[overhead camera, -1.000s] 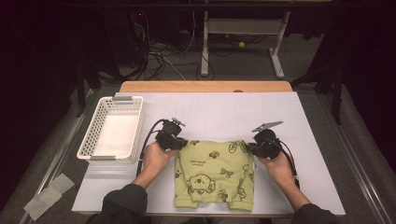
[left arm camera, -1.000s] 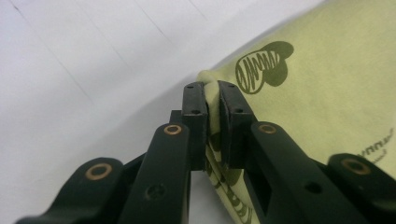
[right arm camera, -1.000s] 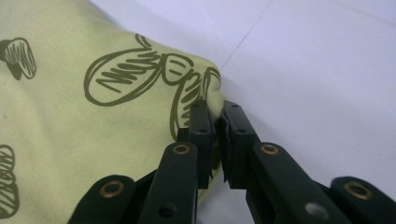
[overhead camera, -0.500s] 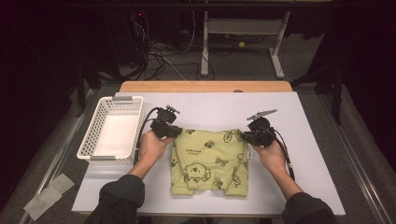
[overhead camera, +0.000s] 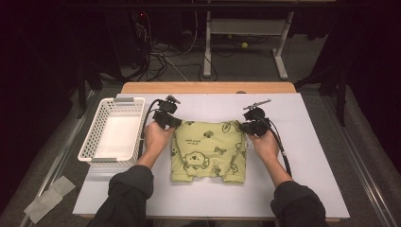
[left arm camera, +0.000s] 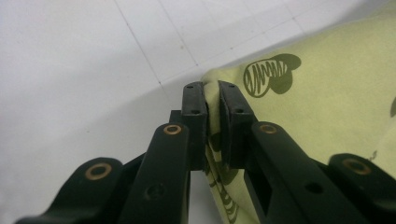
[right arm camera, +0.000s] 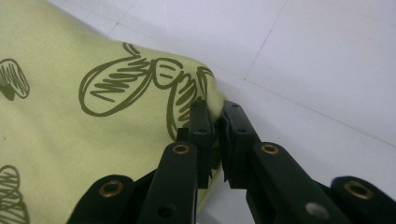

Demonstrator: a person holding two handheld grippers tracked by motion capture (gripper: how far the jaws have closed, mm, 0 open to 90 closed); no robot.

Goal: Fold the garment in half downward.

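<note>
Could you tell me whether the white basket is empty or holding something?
Empty. The high view looks straight into the basket and shows its bare white floor; the shirt lies beside it on the table.

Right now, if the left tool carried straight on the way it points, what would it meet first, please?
The left tool, shut on the yellow-green garment, points toward the table's far edge; ahead lies only bare white table top, so the way looks free, though depth is uncertain.
</note>
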